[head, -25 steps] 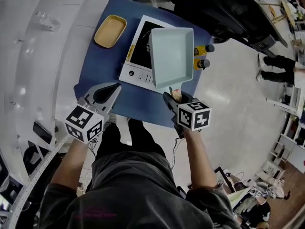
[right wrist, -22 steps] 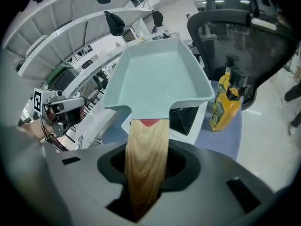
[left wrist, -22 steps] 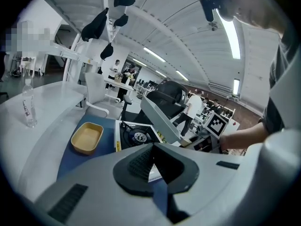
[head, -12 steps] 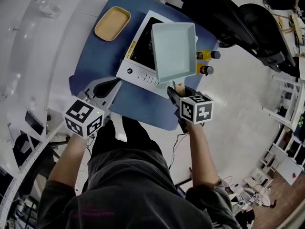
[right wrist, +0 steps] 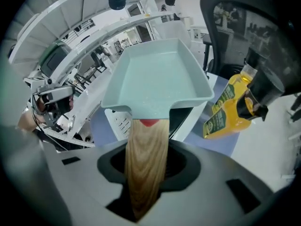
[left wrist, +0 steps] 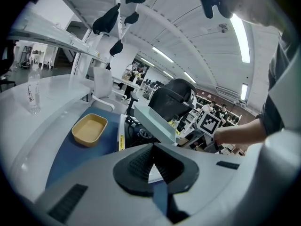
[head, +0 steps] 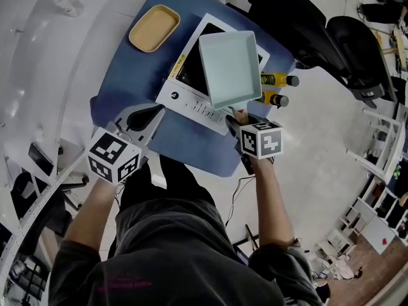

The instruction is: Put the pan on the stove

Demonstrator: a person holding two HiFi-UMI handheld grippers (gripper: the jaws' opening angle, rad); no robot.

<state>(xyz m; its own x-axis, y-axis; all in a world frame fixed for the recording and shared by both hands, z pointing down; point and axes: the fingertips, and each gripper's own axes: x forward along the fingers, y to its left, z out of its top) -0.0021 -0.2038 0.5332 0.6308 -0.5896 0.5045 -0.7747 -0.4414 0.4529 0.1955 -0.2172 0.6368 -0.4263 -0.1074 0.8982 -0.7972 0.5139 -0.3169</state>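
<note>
One pan [head: 229, 69], pale teal, square, with a wooden handle [right wrist: 146, 168]. The right gripper [head: 239, 116] has its jaws clamped on that handle, one on each side of the wood, and nothing else is in them. The pan hangs over the one stove [head: 191, 101], covering the right part of its black glass. From the left gripper view its near end sits clear above the glass and it is tilted; I can't tell whether the far edge touches.

The left gripper [head: 145, 115] is empty with its jaws closed together. It hangs over the near left part of the blue table [head: 185, 142], just short of the stove's control strip.

Two marker cubes, one per gripper: left [head: 113, 158], right [head: 262, 139].

One yellow tray [head: 153, 28], empty, on the table at the stove's far left, just beside it and apart from the pan.

Two yellow bottles with dark caps, [head: 278, 80] and [head: 274, 99], side by side at the stove's right edge, near the pan's right rim.

One clear water bottle [head: 65, 3] on the white counter, well apart from the table.

Two black chairs past the table's far right; one [head: 287, 18] is close behind the stove.
</note>
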